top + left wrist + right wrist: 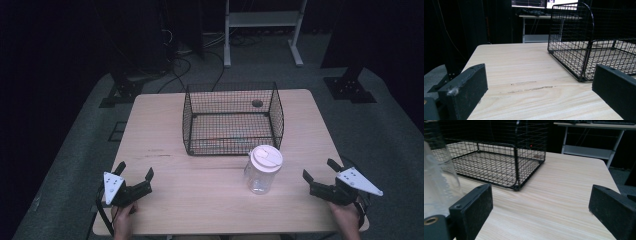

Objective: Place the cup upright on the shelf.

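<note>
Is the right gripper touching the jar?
Apart. In the high view, bare table lies between the right gripper and the jar; its jaws stand open.

I hold the left tool (135,173) at the near left of the counter (210,205), jaws spread wide and empty, pointing far and slightly right. My left hand (122,220) grips it from the near edge. The right tool (320,172) sits at the near right, jaws likewise spread wide with nothing between them, pointing far and left. My right hand (346,216) grips it from behind. Both tools sit low over the counter.
</note>
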